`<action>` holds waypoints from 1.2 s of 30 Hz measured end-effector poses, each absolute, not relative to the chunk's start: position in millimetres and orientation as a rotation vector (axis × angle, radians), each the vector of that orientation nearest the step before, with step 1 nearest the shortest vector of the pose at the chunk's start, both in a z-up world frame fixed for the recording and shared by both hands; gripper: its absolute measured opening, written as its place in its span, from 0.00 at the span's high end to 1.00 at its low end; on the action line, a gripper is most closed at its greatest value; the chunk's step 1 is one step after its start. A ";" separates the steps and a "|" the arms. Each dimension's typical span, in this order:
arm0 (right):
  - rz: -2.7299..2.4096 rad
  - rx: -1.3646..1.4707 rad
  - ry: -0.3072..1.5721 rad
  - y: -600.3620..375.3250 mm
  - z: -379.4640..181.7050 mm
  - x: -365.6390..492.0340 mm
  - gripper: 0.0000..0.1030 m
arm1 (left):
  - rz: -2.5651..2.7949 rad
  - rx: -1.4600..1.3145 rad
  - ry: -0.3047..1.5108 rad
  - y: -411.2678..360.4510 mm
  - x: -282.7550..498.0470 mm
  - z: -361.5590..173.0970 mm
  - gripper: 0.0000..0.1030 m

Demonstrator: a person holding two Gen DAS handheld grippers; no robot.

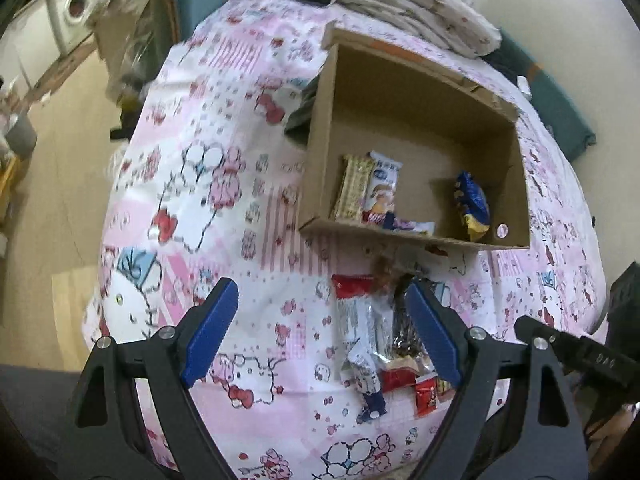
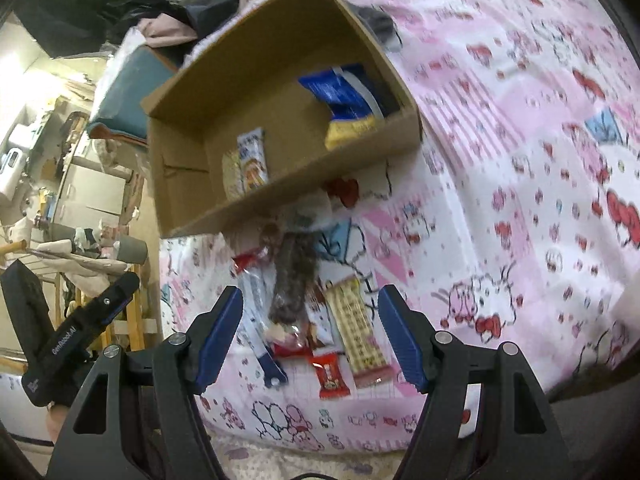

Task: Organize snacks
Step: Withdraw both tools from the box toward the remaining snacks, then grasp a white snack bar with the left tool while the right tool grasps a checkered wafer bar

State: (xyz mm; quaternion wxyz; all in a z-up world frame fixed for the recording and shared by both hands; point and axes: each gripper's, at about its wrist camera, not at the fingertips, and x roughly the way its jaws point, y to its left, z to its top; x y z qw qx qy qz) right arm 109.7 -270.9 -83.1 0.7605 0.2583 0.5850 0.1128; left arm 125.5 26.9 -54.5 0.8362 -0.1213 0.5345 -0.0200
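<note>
An open cardboard box [image 1: 316, 152] [image 2: 180, 160] stands on a bed with a pink cartoon sheet. Inside lie a beige wafer bar [image 1: 352, 186], a white snack pack [image 1: 382, 188] [image 2: 252, 158] and a blue-and-yellow bag [image 1: 472, 204] [image 2: 348, 104]. A pile of loose snacks [image 1: 376, 340] lies on the sheet in front of the box: a dark brown pack [image 2: 292, 280], a beige wafer bar [image 2: 360, 332], a small red candy [image 2: 332, 374] and a white-and-blue pack [image 2: 260, 332]. My left gripper [image 1: 322, 332] is open and empty, left of the pile. My right gripper [image 2: 310, 328] is open and empty above the pile.
Crumpled floral bedding [image 1: 420, 4] lies behind the box. A teal cushion [image 1: 560, 108] sits at the bed's right edge. The floor, a washing machine [image 1: 74, 12] and clutter are to the left. The other gripper's black body [image 2: 80, 320] shows at the left of the right wrist view.
</note>
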 end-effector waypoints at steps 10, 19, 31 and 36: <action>0.236 0.592 1.314 -267.9 -107.7 113.3 0.29 | -0.077 -0.287 1.407 -6.0 112.7 -129.6 0.40; 0.213 0.626 1.319 -279.5 -111.1 113.8 0.29 | -0.151 -0.104 1.466 -54.9 97.7 -154.5 0.45; 0.215 0.411 1.447 -251.0 -131.4 118.1 0.55 | -0.105 -0.154 1.499 -15.1 93.5 -136.2 0.87; 0.252 0.233 1.535 -220.6 -150.0 116.9 0.66 | -0.097 -0.185 1.466 -7.0 96.2 -125.5 0.86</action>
